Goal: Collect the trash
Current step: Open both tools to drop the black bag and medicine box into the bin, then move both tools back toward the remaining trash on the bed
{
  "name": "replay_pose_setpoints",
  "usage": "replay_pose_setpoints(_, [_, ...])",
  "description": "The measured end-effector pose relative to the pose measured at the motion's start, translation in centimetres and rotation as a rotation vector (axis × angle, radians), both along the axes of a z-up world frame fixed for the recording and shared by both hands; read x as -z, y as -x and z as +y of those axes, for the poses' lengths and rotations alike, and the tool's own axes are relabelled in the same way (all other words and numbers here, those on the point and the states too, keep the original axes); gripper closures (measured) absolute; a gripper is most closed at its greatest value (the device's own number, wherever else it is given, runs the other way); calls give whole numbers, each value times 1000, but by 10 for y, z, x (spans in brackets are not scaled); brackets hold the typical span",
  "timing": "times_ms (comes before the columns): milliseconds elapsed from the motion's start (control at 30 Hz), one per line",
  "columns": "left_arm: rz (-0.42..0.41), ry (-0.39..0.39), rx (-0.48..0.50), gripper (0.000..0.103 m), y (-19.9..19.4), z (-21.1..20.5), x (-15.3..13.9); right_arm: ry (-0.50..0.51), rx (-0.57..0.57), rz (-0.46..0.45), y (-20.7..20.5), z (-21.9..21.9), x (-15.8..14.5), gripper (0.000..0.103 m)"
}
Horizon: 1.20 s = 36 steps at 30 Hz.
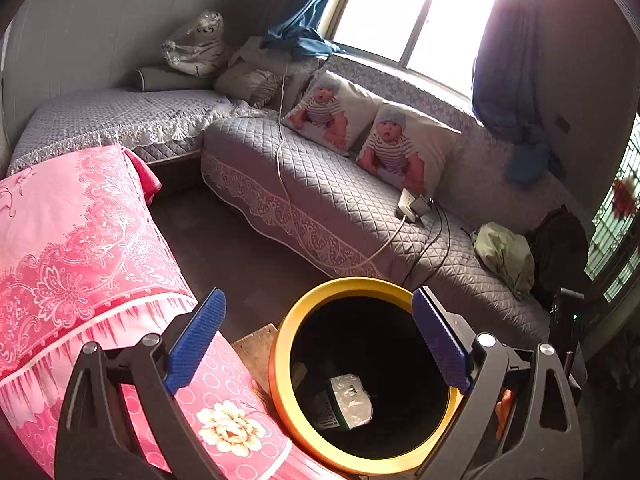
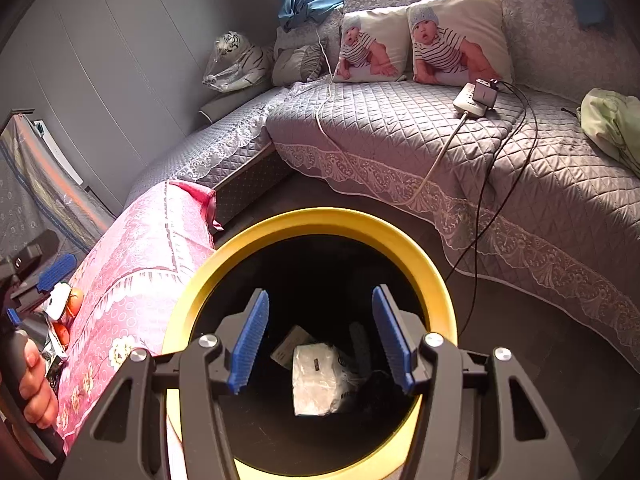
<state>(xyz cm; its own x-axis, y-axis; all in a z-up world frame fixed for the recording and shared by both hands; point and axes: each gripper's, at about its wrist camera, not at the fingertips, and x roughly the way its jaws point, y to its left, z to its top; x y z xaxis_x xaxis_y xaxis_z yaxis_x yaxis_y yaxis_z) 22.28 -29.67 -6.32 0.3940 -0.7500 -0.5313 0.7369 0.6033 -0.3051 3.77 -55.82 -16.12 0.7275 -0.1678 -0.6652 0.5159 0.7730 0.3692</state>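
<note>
Left wrist view. Left gripper (image 1: pixel 316 344) spread wide, blue pads (image 1: pixel 196 340) well apart, nothing between them. Below and ahead, a bin (image 1: pixel 280 380) with a yellow rim and black inside. Right pad overlaps the bin's rim in this view; left pad hangs over the pink cloth (image 1: pixel 80 248). In the bin's bottom: a clear plastic wrapper (image 1: pixel 352 400), something dark and ribbed just beside it, too dim to name. A bit of brown wood (image 1: pixel 256 348) shows between cloth and bin. Beyond, a grey quilted sofa (image 1: pixel 320 184) with two baby-print cushions (image 1: pixel 360 128), a white power strip (image 1: pixel 412 204) with cables running off the seat edge, a green bundle (image 1: pixel 506 256) at the far end. Wrapped tiger toy (image 1: pixel 196 44) in the corner. Window bright, blue curtains either side.

Right wrist view. Right gripper (image 2: pixel 320 340) parted, empty, poised right over the bin (image 2: pixel 188 300) mouth. Trash lies on the bin floor: a white plastic packet (image 2: pixel 316 380), a paper slip (image 2: pixel 290 346) just beside it, a dark piece to the right. Pink cloth (image 2: pixel 132 280) touches the bin's left side. At far left, the left gripper (image 2: pixel 36 292) with a hand (image 2: pixel 38 384) on its handle; orange and white items near its pads, unclear whether they are gripped from here. Sofa (image 2: pixel 400 140), cushions (image 2: pixel 424 40), power strip (image 2: pixel 470 100), green bundle (image 2: pixel 612 124) behind.
</note>
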Motion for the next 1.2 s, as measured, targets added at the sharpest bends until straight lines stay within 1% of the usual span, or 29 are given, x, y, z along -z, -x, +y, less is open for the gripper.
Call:
replay_pose_setpoints(133, [-114,97,-94,12,-5,56,-48,7,-38,-5,-7,13,-6,51])
replay_pose_setpoints(200, [-147,155,-146,10,-9,94,-69,12,-67,-8,-12,22,-9,51])
replay_pose_setpoints(267, [-189,196,-213,10,-12,135,-85,22,-98,-11,-17,32,-13,51])
replay_pose_setpoints(333, [-222,213,-281,9,-14,175,-96,29,-130,-11,-24,44,-16,50])
replay_pose_setpoints(400, [-272,196,-362,9,-12,216,-100,36,-168,-11,-31,56,-19,50])
replay_pose_setpoints(500, [-348,124,-486,9,-9,272,-101,58,-219,-6,-42,76,-25,50])
replay_pose_setpoints(700, [-395,1,-694,9,5,382,-85,92,-304,9,-67,115,-32,50])
replay_pose_setpoints(800, [-418,-58,-774,9,15,426,-72,106,-344,22,-80,135,-34,50])
replay_pose_setpoints(833, [-426,-71,-789,9,19,437,-66,111,-358,26,-84,141,-34,50])
replay_pose_setpoints(867, [-428,-81,-784,8,23,447,-61,117,-372,30,-88,149,-35,50])
replay_pose_setpoints(967, [-444,-102,-737,8,36,466,-44,135,-412,38,-99,170,-38,50])
replay_pose_setpoints(1067, [-458,-161,-677,8,43,472,-26,158,-453,50,-108,191,-40,50])
replay_pose_setpoints(1200, [-399,-242,-572,8,36,469,4,188,-496,60,-118,214,-44,49])
